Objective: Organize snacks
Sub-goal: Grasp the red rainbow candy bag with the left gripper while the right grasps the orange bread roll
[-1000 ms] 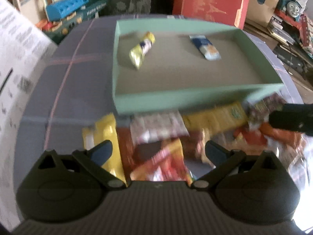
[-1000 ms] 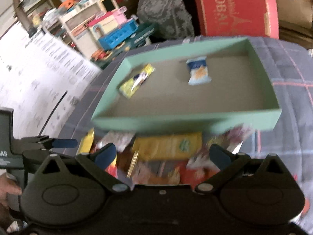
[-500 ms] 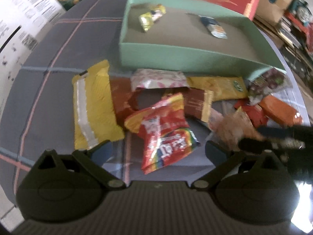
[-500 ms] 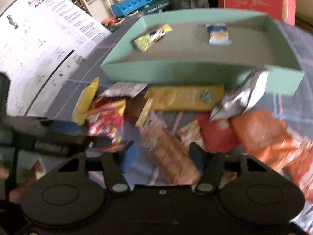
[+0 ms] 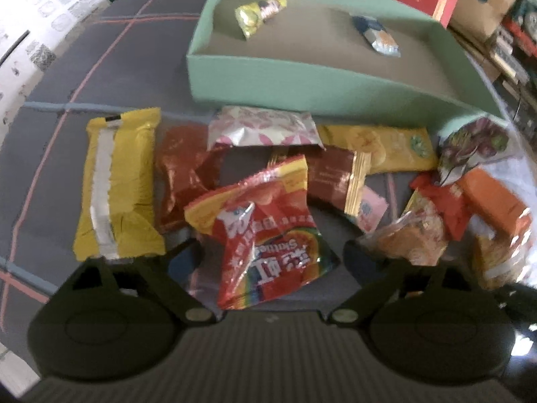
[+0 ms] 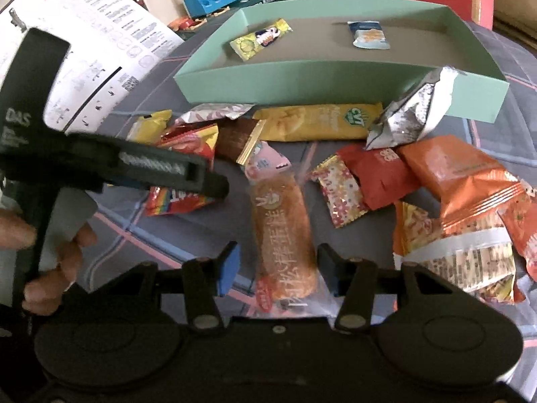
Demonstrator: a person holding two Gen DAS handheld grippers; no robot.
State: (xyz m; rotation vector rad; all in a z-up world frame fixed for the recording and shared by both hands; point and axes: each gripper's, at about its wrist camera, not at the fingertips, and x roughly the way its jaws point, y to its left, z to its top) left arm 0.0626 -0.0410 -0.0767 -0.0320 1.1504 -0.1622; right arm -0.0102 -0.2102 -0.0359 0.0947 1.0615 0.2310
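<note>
A heap of snack packets lies in front of a green box [image 5: 302, 77] [image 6: 322, 77] that holds a yellow candy packet [image 5: 260, 11] and a small blue packet [image 5: 376, 35]. My left gripper [image 5: 268, 262] is open, its fingers on either side of a red rainbow candy bag [image 5: 268, 231]. My right gripper [image 6: 280, 265] is partly open with its blue pads either side of a clear-wrapped brown bread roll [image 6: 280, 225]; the pads stand apart from the wrapper. The left gripper's body [image 6: 134, 168] shows at the left of the right wrist view.
Other packets: a big yellow one [image 5: 117, 181], pink-white one [image 5: 265, 127], long yellow bar [image 6: 319, 122], silver bag [image 6: 412, 110], orange bags [image 6: 470, 181]. A plaid cloth [image 5: 84, 74] covers the round table. Toys and boxes stand behind the table.
Both grippers have dropped from above the box down to the snack heap. The right gripper's fingers have narrowed around the bread roll. The left gripper came over the rainbow bag.
</note>
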